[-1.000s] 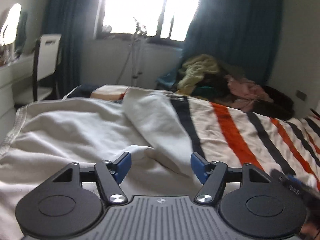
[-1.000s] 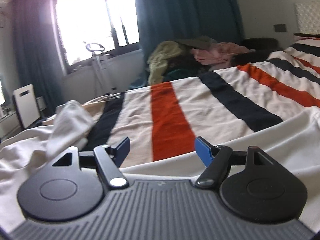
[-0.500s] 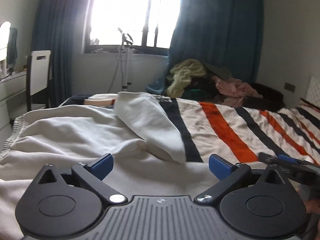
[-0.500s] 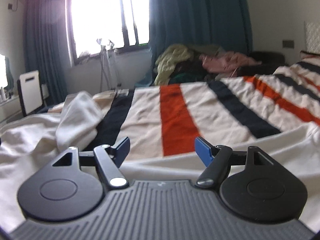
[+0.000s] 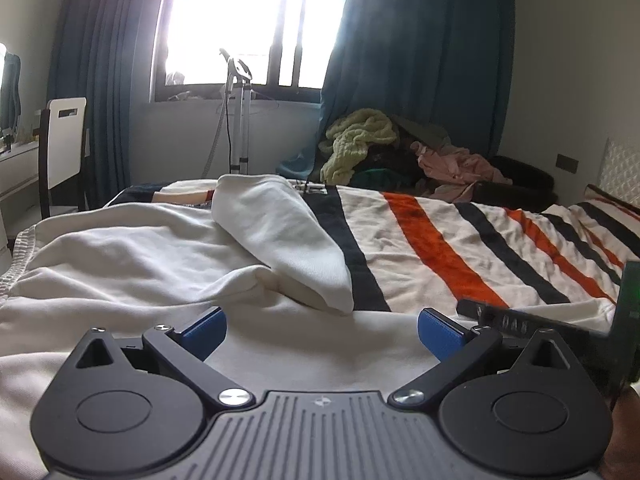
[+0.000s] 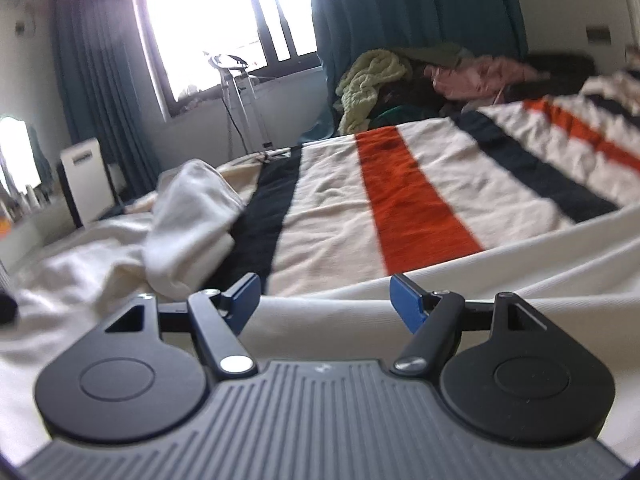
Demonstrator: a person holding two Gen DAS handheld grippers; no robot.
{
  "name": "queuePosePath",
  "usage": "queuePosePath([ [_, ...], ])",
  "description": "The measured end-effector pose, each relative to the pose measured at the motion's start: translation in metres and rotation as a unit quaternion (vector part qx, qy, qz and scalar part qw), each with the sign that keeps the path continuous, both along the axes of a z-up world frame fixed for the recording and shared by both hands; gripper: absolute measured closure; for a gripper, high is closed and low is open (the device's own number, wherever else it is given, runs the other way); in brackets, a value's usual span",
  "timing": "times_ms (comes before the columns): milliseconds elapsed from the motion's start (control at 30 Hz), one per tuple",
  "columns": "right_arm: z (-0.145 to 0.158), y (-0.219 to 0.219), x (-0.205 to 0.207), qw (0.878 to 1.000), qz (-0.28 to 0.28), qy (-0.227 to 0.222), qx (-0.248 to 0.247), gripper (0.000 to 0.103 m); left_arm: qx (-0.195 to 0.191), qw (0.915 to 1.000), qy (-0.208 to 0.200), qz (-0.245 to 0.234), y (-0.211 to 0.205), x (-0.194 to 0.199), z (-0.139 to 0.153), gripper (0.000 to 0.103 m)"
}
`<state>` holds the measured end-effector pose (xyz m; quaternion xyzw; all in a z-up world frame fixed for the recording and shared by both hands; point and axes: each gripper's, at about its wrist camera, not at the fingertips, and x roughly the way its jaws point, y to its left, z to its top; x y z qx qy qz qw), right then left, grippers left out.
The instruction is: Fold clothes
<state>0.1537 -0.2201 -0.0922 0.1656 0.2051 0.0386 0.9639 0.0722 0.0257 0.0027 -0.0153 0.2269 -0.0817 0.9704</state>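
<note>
Left gripper [image 5: 322, 330] low and level over the white garment [image 5: 132, 256], jaws wide apart, nothing held. Right gripper [image 6: 325, 298] tilted slightly, jaws apart, empty, probably just above the cloth. Garment spread on the striped blanket [image 5: 448, 240], sleeve [image 5: 280, 232] folded over.

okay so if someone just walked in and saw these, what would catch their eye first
Probably the bright window at the back, then the striped blanket with orange and black bands across the bed. A white garment lies rumpled at the blanket's left, with both grippers open over it.
</note>
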Motion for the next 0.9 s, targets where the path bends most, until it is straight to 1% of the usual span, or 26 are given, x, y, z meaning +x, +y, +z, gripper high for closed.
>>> queuePosePath([
  [133,-0.004,-0.005,0.016,0.997,0.014,0.002,0.073,0.028,0.002,1.0,0.004,0.005,-0.002,0.002,-0.001,0.0],
  [233,-0.006,-0.01,0.033,0.99,0.036,0.006,0.134,0.029,0.002,0.9999,0.009,0.014,-0.003,0.005,-0.005,0.0],
  [300,-0.007,-0.014,0.046,0.982,0.05,0.006,0.181,0.029,0.001,0.9996,0.013,0.024,-0.005,0.008,-0.01,0.0],
  [367,-0.01,-0.018,0.062,0.971,0.058,0.01,0.23,0.029,0.001,0.9992,0.014,0.038,-0.006,0.011,-0.014,0.0],
  [400,-0.013,-0.019,0.071,0.965,0.063,0.014,0.254,0.036,0.001,0.9987,0.011,0.049,-0.006,0.013,-0.017,0.0],
  [467,-0.019,-0.021,0.09,0.952,0.074,0.025,0.294,0.038,0.003,0.9975,0.008,0.07,-0.009,0.019,-0.022,0.0],
  [600,-0.032,-0.022,0.134,0.933,0.09,0.047,0.344,0.038,-0.012,0.9951,0.007,0.098,-0.012,0.037,-0.031,0.0],
  [667,-0.037,-0.016,0.162,0.921,0.102,0.058,0.372,0.038,-0.025,0.9942,0.006,0.105,-0.011,0.046,-0.036,0.0],
  [700,-0.039,-0.012,0.177,0.918,0.107,0.063,0.378,0.038,-0.035,0.9936,0.002,0.107,-0.009,0.05,-0.039,0.0],
  [733,-0.04,-0.007,0.191,0.916,0.109,0.066,0.379,0.039,-0.046,0.9931,-0.005,0.108,-0.007,0.054,-0.043,0.0],
  [800,-0.044,0.007,0.221,0.914,0.116,0.07,0.383,0.039,-0.051,0.9924,-0.013,0.111,-0.005,0.063,-0.05,0.0],
  [900,-0.049,0.033,0.262,0.912,0.125,0.092,0.379,0.039,-0.071,0.9925,-0.005,0.099,0.001,0.077,-0.066,0.0],
])
